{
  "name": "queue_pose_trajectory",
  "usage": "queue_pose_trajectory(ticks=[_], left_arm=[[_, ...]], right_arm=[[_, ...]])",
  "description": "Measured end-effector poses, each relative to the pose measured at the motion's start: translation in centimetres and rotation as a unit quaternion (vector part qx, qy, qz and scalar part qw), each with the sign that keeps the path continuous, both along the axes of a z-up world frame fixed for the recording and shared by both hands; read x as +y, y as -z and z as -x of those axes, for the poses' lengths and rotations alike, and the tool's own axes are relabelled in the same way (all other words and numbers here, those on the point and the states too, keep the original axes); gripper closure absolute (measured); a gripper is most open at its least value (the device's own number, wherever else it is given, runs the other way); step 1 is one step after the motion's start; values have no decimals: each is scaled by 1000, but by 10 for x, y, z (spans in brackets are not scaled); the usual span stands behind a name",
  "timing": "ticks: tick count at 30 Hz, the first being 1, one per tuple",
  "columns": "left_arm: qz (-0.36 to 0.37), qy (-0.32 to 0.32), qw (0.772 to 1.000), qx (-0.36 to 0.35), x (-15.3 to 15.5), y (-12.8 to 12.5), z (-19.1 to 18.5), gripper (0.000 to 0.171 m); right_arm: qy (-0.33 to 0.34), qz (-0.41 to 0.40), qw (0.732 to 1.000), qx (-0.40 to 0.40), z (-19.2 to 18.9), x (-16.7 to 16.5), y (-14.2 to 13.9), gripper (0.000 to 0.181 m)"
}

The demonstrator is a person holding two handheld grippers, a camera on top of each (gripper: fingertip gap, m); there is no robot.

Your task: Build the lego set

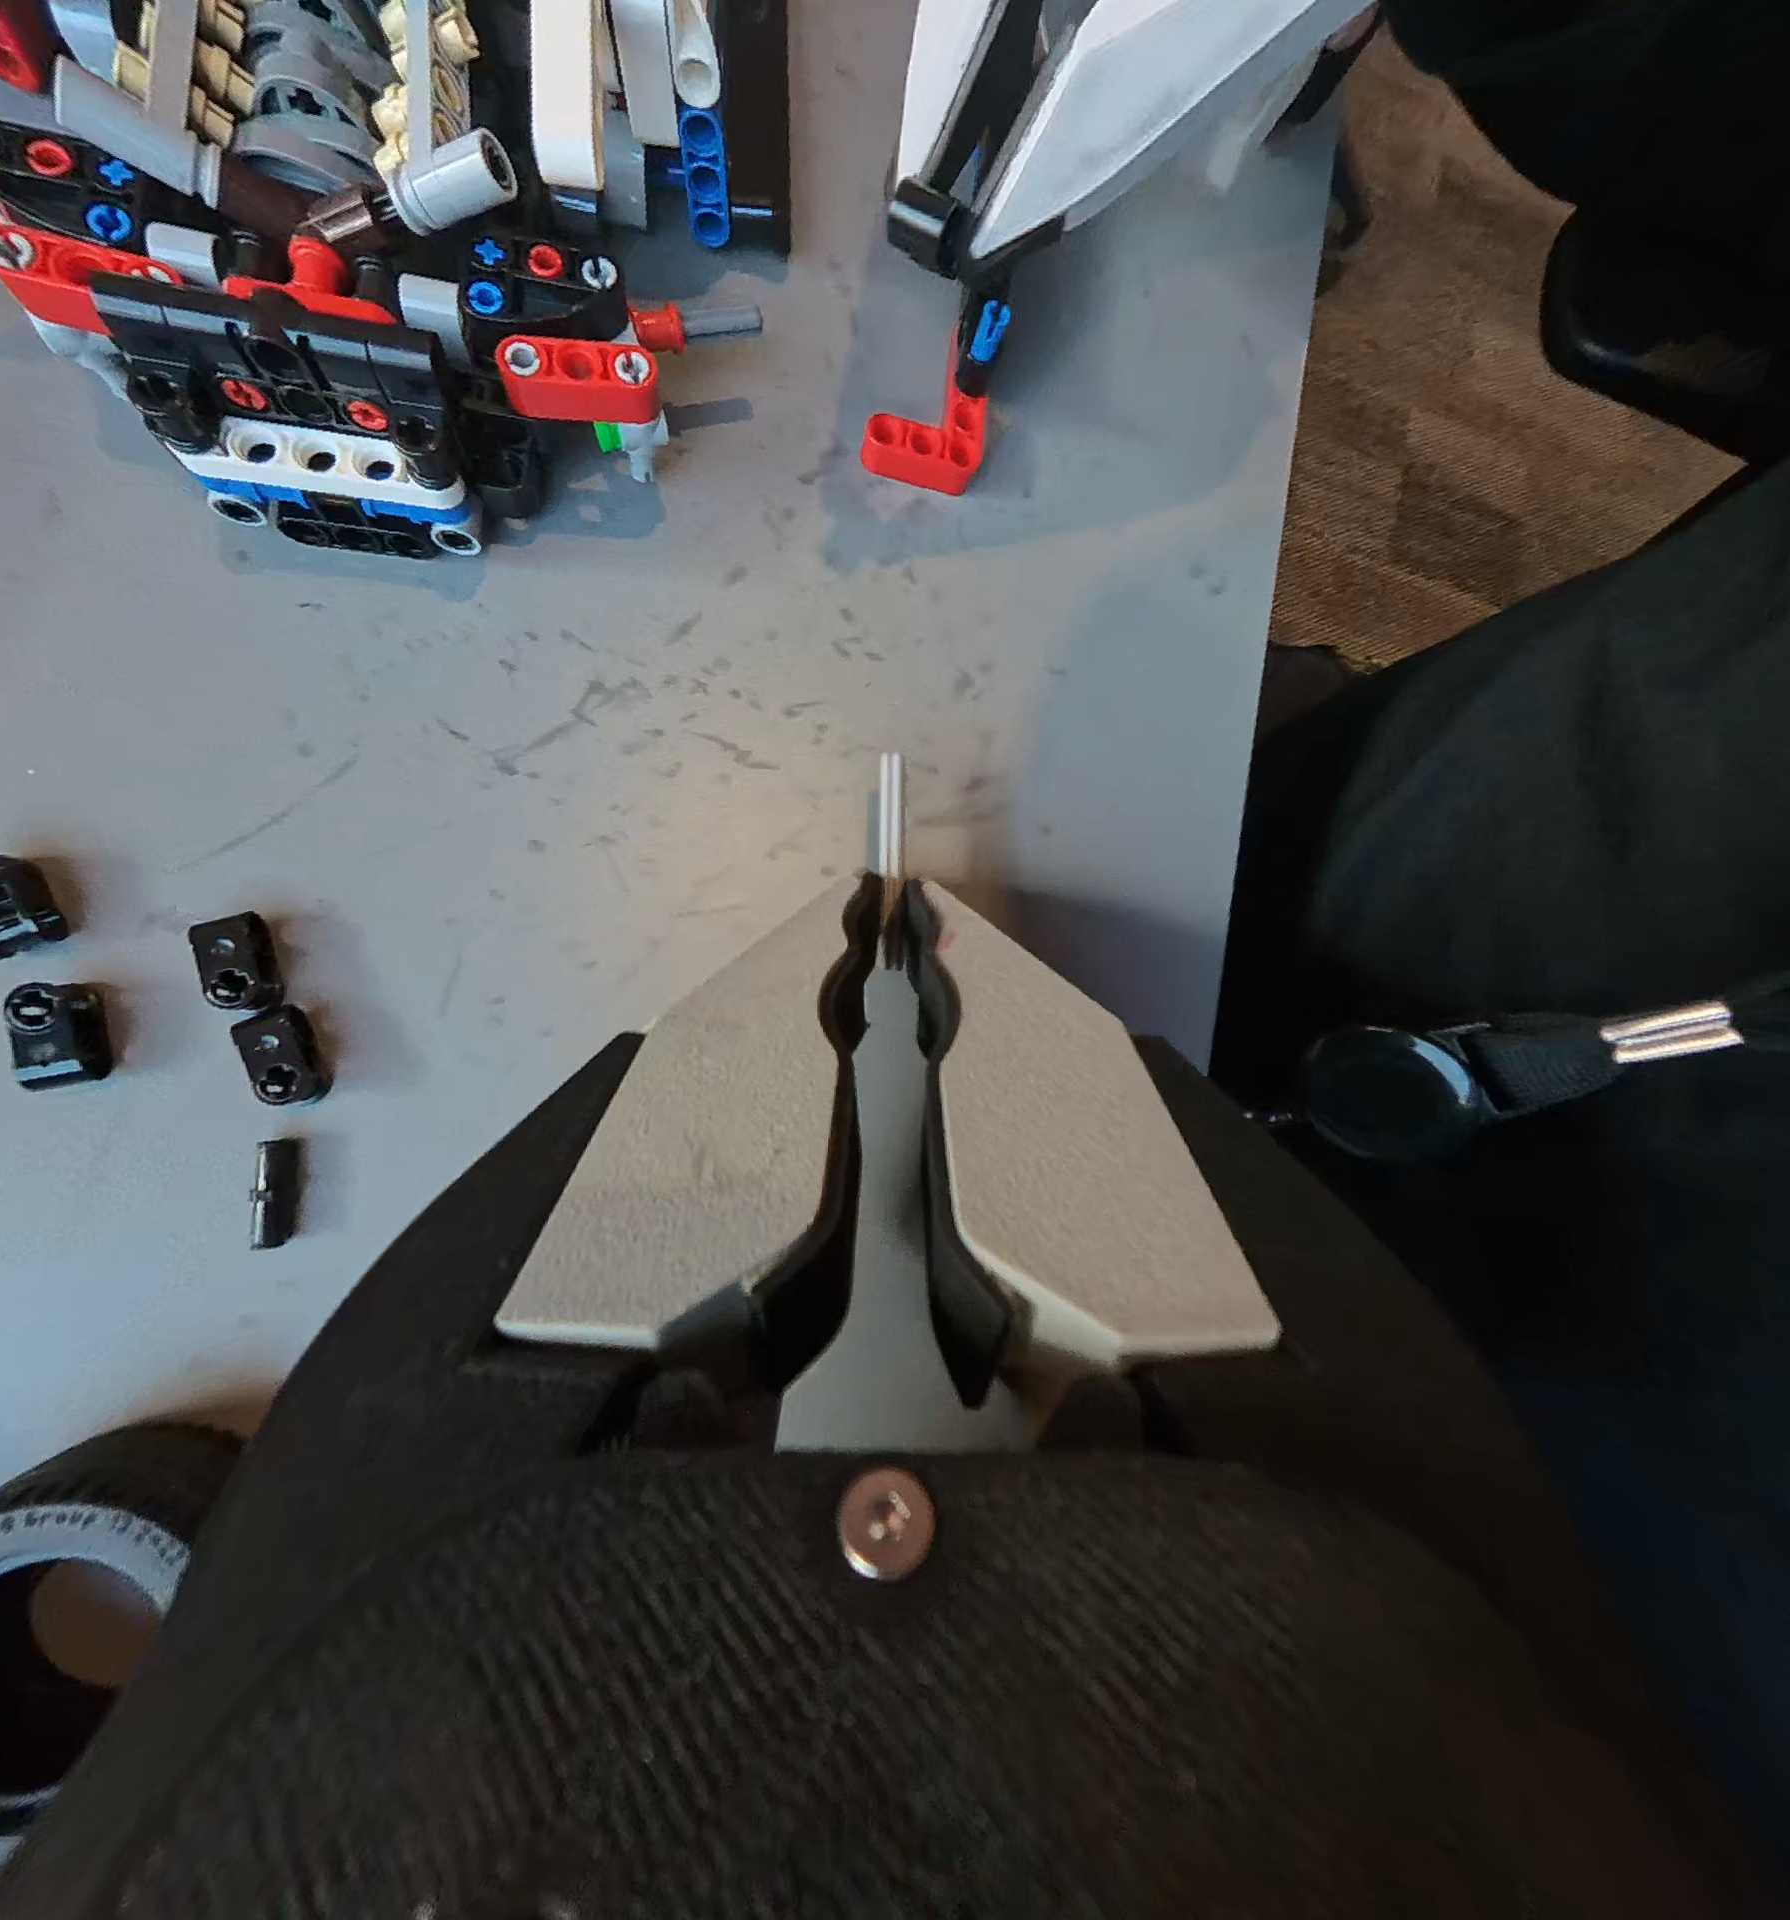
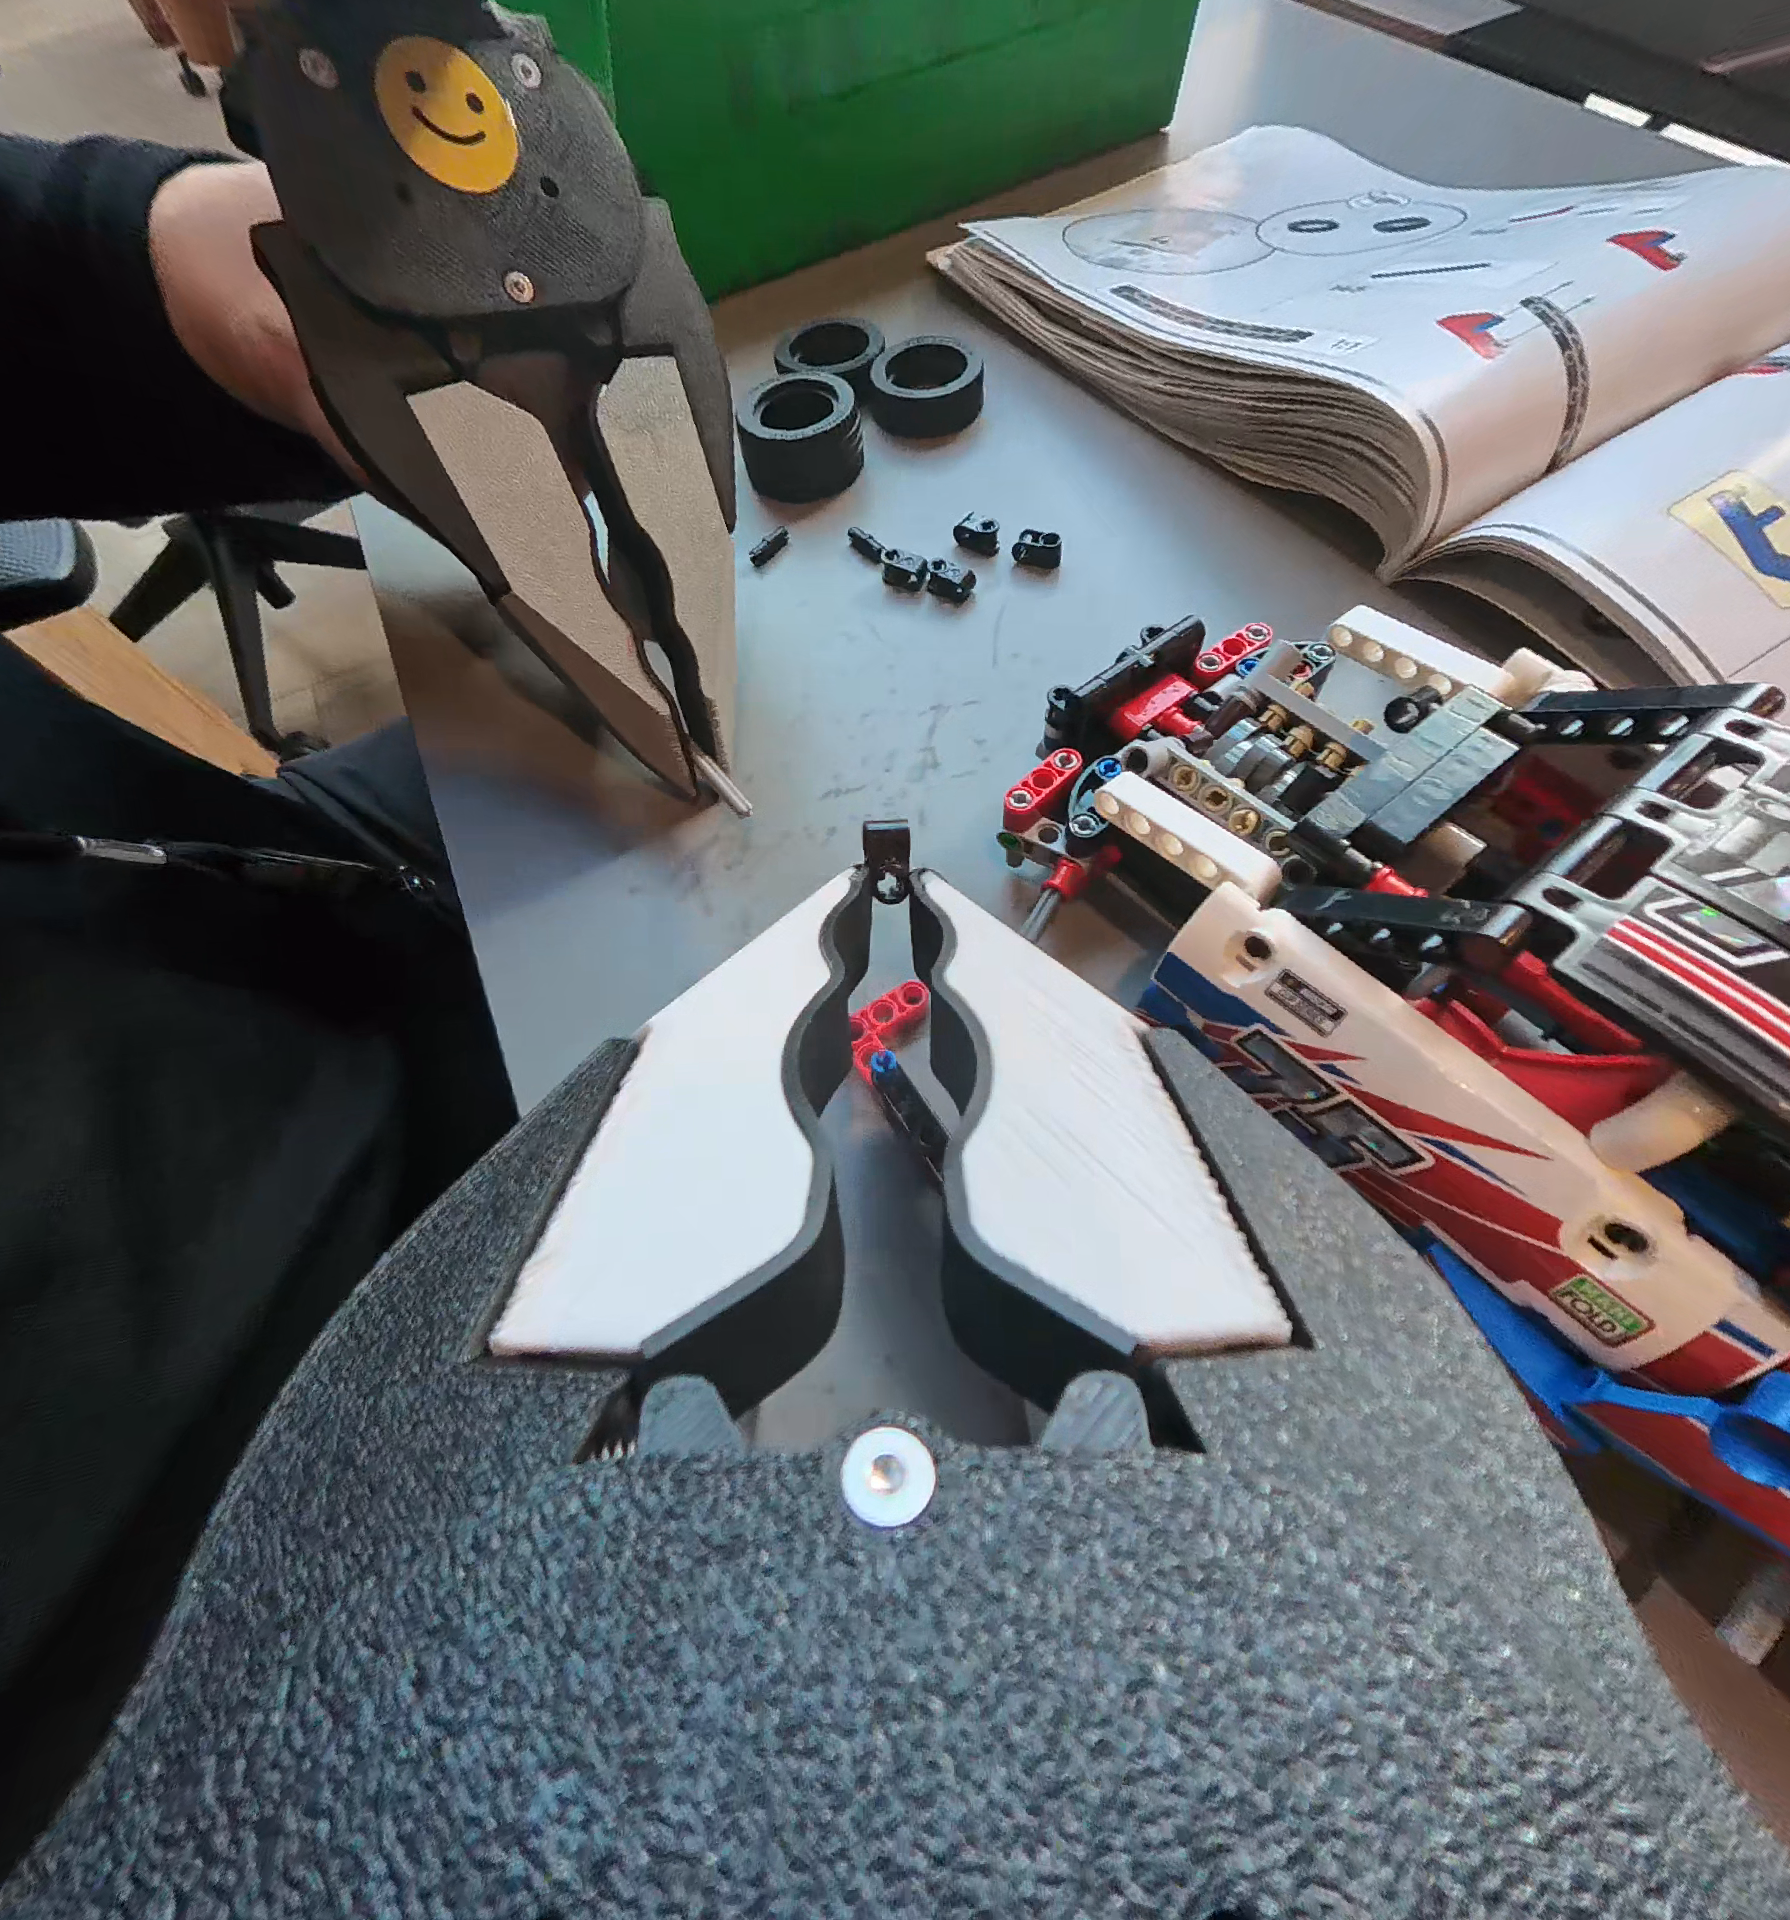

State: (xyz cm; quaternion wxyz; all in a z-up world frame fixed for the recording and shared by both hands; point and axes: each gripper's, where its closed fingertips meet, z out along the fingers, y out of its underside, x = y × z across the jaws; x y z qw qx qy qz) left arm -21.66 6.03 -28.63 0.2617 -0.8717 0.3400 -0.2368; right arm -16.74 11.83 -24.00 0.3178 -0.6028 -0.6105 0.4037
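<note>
My left gripper (image 1: 889, 906) is shut on a short grey axle (image 1: 889, 816) that sticks out past its tips, low over the grey table (image 1: 662, 675). The right wrist view shows it too (image 2: 702, 774), with the axle (image 2: 730, 795). My right gripper (image 2: 886, 883) is shut on the black end of a small sub-assembly (image 2: 886, 847): a black beam, a blue pin and a red L-beam (image 2: 886, 1013). In the left wrist view the red L-beam (image 1: 922, 442) touches the table under the right gripper (image 1: 932, 234). The part-built car (image 2: 1390, 883) lies to the right.
Several small black connectors (image 1: 247, 961) and a black pin (image 1: 275, 1190) lie loose on the left. Black tyres (image 2: 849, 405) stand farther back, one by my left gripper (image 1: 29, 1621). An open instruction book (image 2: 1390, 312) and a green box (image 2: 870, 104) sit behind. The table edge (image 1: 1265, 727) is close. The gap from one gripper's tips to the other's is roughly 10 cm.
</note>
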Motion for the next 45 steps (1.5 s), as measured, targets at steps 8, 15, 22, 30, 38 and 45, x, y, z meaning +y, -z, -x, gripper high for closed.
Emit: queue_pose_trajectory(ticks=[8,15,22,30,38,45], left_arm=[[-23,12,1000,14,-2,0,2,165],[-56,28,998,28,-3,-3,4,161],[-140,44,989,10,3,-29,-2,155],[-239,108,960,98,8,-37,-9,166],[-107,24,994,-27,11,-33,-14,168],[23,-38,982,-185,20,-56,-11,162]], right_arm=[[-24,-17,999,-43,8,-16,12,175],[-23,5,999,-48,17,-25,10,175],[-31,85,995,-38,26,-35,3,175],[-51,125,990,-48,28,-41,3,175],[-67,-34,996,-41,24,-35,7,175],[-61,-298,951,45,27,-15,-18,175]])
